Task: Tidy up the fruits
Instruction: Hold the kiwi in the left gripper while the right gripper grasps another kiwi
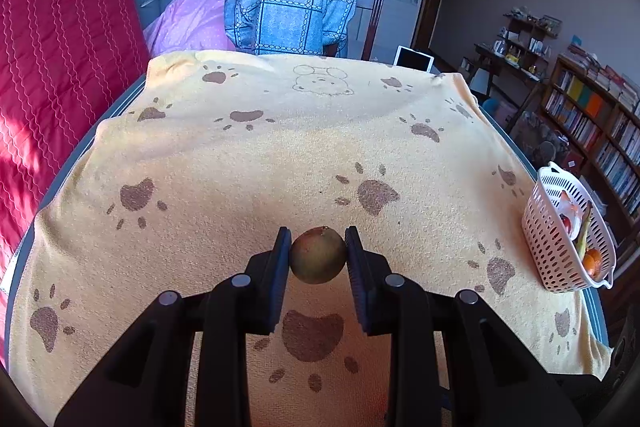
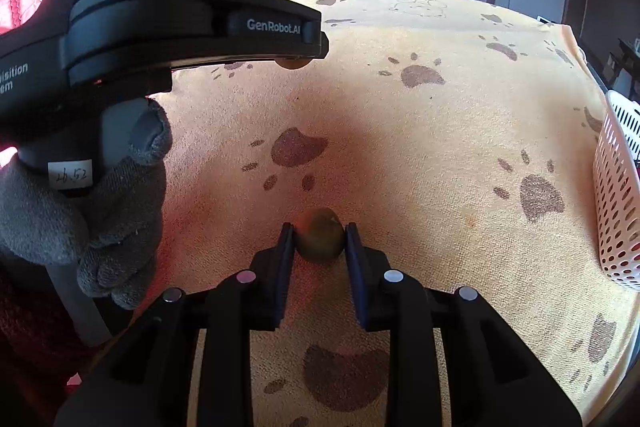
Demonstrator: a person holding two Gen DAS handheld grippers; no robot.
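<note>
In the left wrist view my left gripper [image 1: 318, 237] is shut on a round green-brown fruit [image 1: 318, 255], which seems to hang a little above the yellow paw-print towel [image 1: 280, 155]. My right gripper [image 2: 320, 227] is shut on a smaller olive-green fruit [image 2: 321, 239] that sits low on the towel [image 2: 420, 131]. The right wrist view also shows the left gripper [image 2: 298, 53] from the side at upper left, held by a grey-gloved hand [image 2: 100, 211]. A sliver of its fruit [image 2: 294, 63] peeks out under the tip.
A white perforated basket [image 1: 554, 223] stands at the table's right edge and holds an orange [image 1: 592, 261], a banana [image 1: 585, 231] and other fruit. Its wall [image 2: 618, 195] shows at the right. A bed with blue pillows [image 1: 288, 11] lies beyond the table.
</note>
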